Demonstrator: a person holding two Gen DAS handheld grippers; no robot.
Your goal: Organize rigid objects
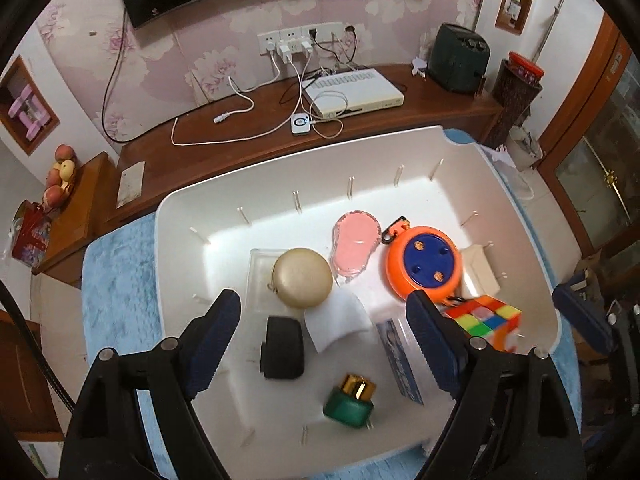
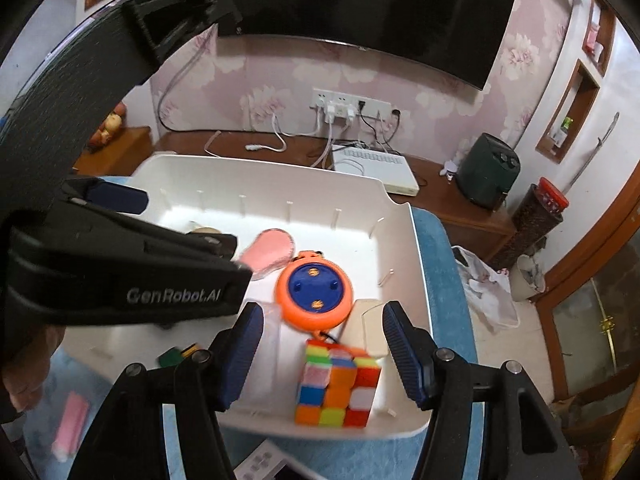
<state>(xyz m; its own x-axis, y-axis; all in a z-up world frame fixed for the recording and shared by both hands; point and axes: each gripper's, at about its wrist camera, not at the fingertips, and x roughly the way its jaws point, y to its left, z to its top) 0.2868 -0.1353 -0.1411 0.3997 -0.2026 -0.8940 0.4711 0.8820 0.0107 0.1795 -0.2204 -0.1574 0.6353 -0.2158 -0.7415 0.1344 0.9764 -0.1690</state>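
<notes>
A white bin (image 1: pixel 180 208) sits on a blue mat and holds several items. My left gripper (image 1: pixel 324 300) hangs open above it, with a black block (image 1: pixel 282 348), a white pad (image 1: pixel 338 320) and a green bottle with a gold cap (image 1: pixel 350 400) lying below the gap, none touched. Further in lie a cream round case (image 1: pixel 303 278), a pink piece (image 1: pixel 356 242) and an orange-and-blue reel (image 1: pixel 426 260). My right gripper (image 2: pixel 324 310) is open over the colour cube (image 2: pixel 338 384), which rests in the bin's near right corner (image 2: pixel 420 260) clear of the pads.
The left gripper's black body (image 2: pixel 120 280) crosses the left of the right wrist view. A pink bar (image 2: pixel 72 420) and a keypad device (image 2: pixel 268 464) lie on the blue mat (image 2: pixel 444 280) outside the bin. Behind stands a wooden TV bench (image 1: pixel 240 136) with cables and a white box.
</notes>
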